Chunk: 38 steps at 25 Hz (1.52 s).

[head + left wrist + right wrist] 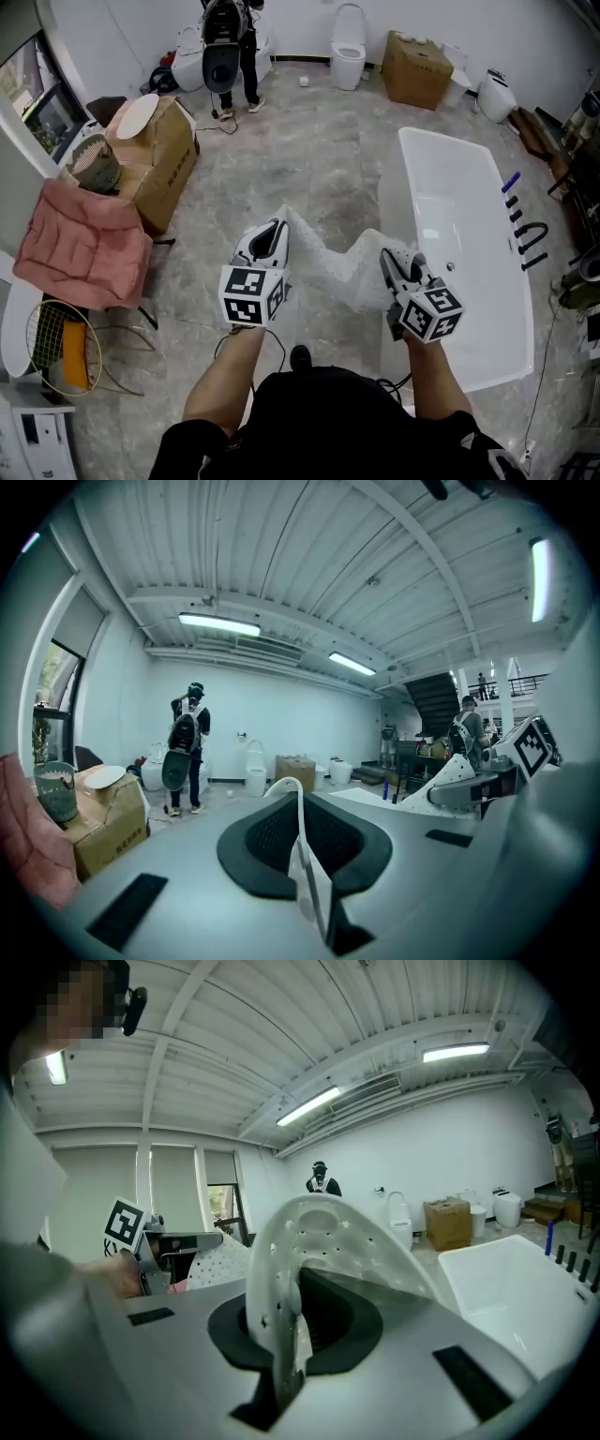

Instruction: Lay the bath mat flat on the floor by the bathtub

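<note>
Closest to me are the wearer's bare forearms over dark clothing, each hand carrying a gripper with a marker cube. I read the left gripper as clamped tight on one thin edge of the white bath mat. In the left gripper view the mat's rim stands upright between the pads with no gap on either side. The right gripper is likewise closed on the mat's other end, and in its own view the perforated sheet arches up out of the jaws and curls over them. Between the two grippers the mat hangs in a sagging span, held up off the grey marbled floor rather than lying on it. Its right end is just beside the near wall of the white bathtub, which runs lengthwise away from me. Off to the left I see a cardboard box and a pink cloth. At the far wall stand a toilet and a person with a backpack.
</note>
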Tool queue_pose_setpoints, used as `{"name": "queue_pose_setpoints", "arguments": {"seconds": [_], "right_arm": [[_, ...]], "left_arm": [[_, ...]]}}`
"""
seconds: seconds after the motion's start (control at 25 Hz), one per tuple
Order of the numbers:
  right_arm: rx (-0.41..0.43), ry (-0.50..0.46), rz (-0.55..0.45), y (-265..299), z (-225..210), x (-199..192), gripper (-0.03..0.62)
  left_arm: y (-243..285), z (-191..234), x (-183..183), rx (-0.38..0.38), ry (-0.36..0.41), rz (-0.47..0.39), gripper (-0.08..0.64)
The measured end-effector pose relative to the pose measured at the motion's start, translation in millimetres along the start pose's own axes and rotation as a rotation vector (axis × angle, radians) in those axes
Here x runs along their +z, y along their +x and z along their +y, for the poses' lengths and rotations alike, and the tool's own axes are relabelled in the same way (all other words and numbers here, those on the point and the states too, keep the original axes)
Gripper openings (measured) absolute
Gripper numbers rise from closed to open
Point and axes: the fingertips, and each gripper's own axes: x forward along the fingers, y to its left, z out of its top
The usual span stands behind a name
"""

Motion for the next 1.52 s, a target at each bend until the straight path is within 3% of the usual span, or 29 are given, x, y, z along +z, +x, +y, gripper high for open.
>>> {"name": "queue_pose_setpoints", "arguments": {"seconds": [0.36, 0.92, 1.16, 1.52], "right_arm": [[-0.002, 0.014, 0.039, 62, 5, 0, 0.021], [0.027, 0.070, 0.073, 176, -68, 8, 0.021], [0.075, 0.080, 0.100, 240, -121, 27, 0.021], [0.114, 0.099, 0.100, 315, -220, 66, 0.021]], "left_arm": [[30, 58, -7, -0.004, -0.036, 0.023, 0.014], [125, 115, -2, 0.031, -0.028, 0.057, 0.014], [205, 142, 7, 0.071, -0.035, 0.102, 0.014], [330, 150, 34, 0.083, -0.020, 0.127, 0.014]]}}
